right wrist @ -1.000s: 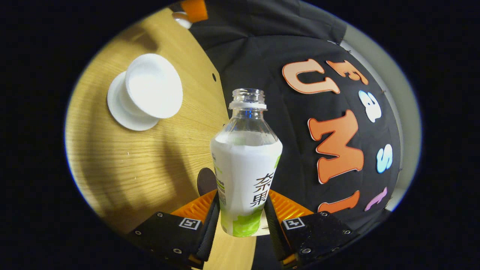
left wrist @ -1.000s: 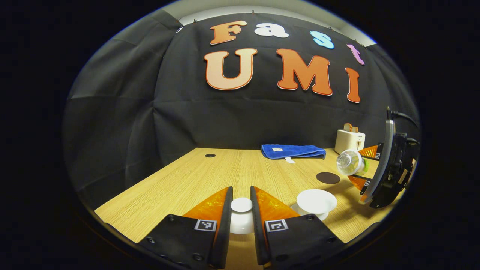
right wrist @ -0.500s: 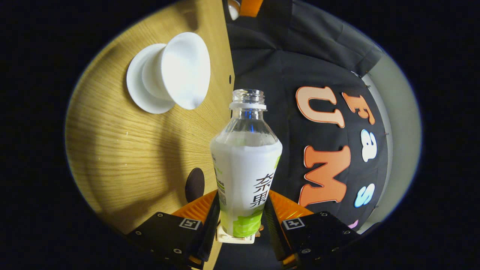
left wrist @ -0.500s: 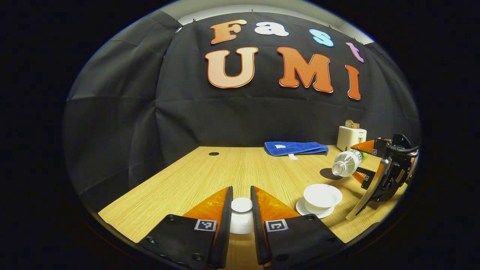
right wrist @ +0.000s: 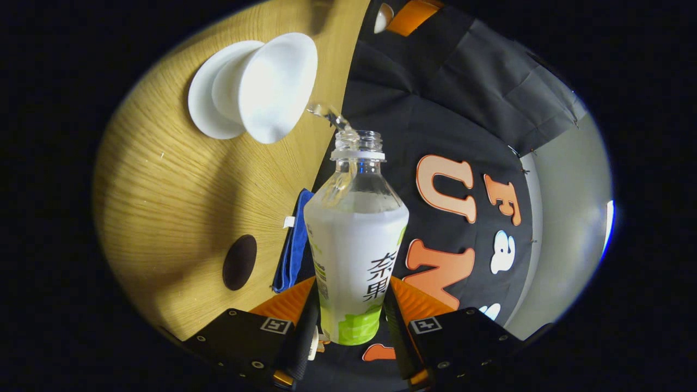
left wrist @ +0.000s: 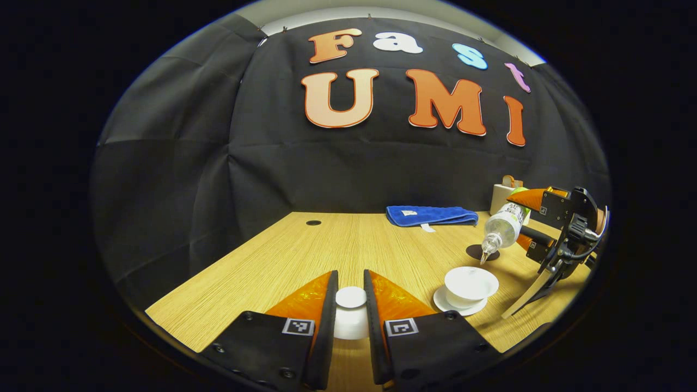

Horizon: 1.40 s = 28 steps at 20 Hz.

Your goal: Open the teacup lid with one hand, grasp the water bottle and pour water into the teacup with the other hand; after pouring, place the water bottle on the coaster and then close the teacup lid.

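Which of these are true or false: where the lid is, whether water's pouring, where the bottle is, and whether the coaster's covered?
1. The left gripper holds the teacup lid. True.
2. Water runs from the water bottle toward the teacup. True.
3. The bottle stands on the coaster. False: the right gripper holds it tilted above the cup.
4. A blue towel covers the coaster. False: the coaster lies bare.

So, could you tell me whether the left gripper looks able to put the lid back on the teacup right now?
Probably not yet. The left gripper holds the lid, but the bottle in the right gripper is tilted over the teacup, pouring.
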### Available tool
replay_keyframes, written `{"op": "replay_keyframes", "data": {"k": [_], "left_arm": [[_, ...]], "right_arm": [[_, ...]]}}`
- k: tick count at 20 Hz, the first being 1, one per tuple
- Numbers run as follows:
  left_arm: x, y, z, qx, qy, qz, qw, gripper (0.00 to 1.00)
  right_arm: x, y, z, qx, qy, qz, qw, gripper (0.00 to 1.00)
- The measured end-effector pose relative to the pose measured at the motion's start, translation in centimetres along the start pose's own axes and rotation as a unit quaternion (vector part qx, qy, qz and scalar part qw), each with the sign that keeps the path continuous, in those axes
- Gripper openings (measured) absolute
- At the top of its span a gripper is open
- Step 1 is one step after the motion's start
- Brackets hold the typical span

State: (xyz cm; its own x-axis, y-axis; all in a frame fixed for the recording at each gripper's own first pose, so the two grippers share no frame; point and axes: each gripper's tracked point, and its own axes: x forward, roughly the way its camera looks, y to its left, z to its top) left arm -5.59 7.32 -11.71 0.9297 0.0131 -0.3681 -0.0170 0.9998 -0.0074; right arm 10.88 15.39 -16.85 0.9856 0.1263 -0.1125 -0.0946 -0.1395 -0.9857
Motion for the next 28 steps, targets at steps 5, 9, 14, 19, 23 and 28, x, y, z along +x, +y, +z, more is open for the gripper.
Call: {"op": "replay_keyframes", "data": {"k": [5,9,14,19,23,28], "left_arm": [[-0.1,0.1,0.0,0.002,0.001,0.000,1.000,0.31],[-0.1,0.1,0.0,0.003,0.003,0.000,1.000,0.33],[-0.1,0.0,0.1,0.006,0.001,-0.003,1.000,0.33],[-0.1,0.0,0.4,0.008,0.000,-0.004,1.000,0.33],[-0.2,-0.2,0.4,0.009,-0.001,-0.008,1.000,0.32],[-0.2,-0.3,0.5,0.011,-0.001,-0.013,1.000,0.33]], "right_arm": [[0.1,-1.7,-0.4,-0.023,-0.003,-0.033,0.999,0.64],[0.3,-3.7,-1.2,-0.041,-0.011,-0.052,0.998,0.65],[0.6,-6.2,-1.4,-0.061,-0.020,-0.081,0.995,0.64],[0.3,-8.1,-1.0,-0.086,-0.036,-0.109,0.990,0.64],[0.3,-9.2,-0.5,-0.100,-0.051,-0.122,0.986,0.64],[-0.1,-9.0,0.7,-0.124,-0.070,-0.131,0.981,0.64]]}}
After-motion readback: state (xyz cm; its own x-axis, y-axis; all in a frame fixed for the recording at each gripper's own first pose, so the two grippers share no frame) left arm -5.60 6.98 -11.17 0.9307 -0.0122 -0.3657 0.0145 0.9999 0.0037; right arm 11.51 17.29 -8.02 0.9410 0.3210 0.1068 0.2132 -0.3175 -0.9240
